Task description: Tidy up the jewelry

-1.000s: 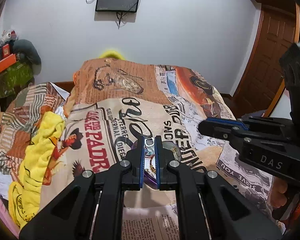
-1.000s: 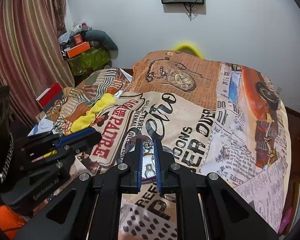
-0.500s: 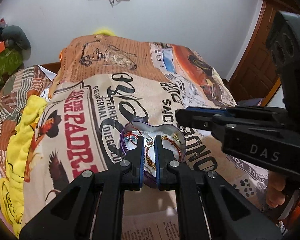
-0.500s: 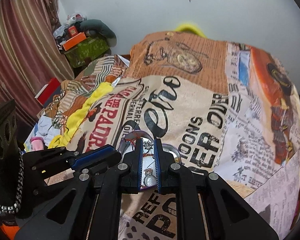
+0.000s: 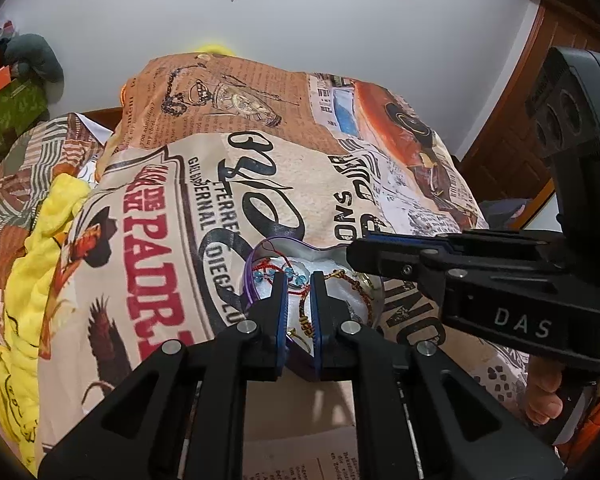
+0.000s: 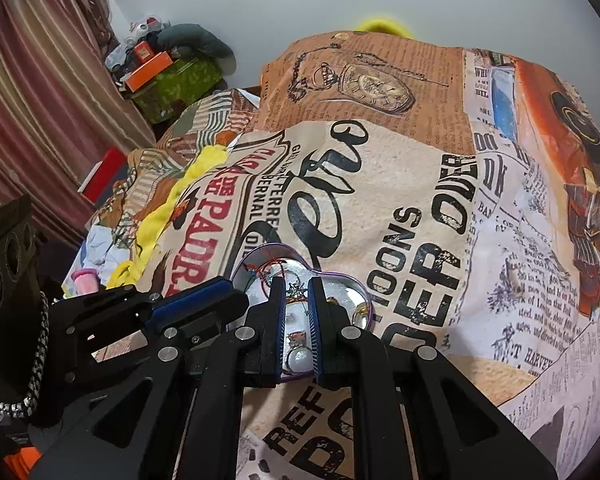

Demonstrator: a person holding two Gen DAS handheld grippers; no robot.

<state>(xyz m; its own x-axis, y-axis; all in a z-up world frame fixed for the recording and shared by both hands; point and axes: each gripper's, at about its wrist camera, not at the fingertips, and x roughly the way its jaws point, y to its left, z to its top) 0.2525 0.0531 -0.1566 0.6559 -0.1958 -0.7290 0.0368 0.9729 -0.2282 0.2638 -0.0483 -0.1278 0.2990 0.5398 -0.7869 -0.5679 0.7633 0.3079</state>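
**A:** Where is the jewelry sitting?

**B:** It is lying in a heart-shaped tin (image 6: 342, 286) with a purple rim, resting on the printed bedspread (image 6: 400, 184) near its closer end. Inside, a red cord bracelet (image 5: 266, 270) with blue beads is curling along the far left lobe, and a gold-and-red chain (image 5: 306, 314) is trailing toward the near tip. A small star-like charm (image 6: 296, 289) is showing in the right wrist view.

**A:** Why are both tools crowding over it?

**B:** I judge they are both reaching into the tin to sort pieces, since the tin is keeping everything corralled on a soft bed where loose bits would sink into folds. The left gripper (image 5: 299, 280) is hovering over the tin's middle with its fingers drawn narrow, only a slim gap between them. The right gripper (image 6: 296, 286) is doing likewise, fingers close together above the charm.

**A:** Are they pinching anything?

**B:** I cannot tell. The chain is showing through the left gap and the charm through the right, but whether the pads are actually touching them is not clear.

**A:** What is being hidden?

**B:** The tin's near tip is disappearing behind the fingers in both views, and the right tool is covering its right lobe in the left wrist view. The pieces are tangling together, so counting them is hard. A yellow cloth (image 5: 24, 264) is bunching at the bed's left edge.
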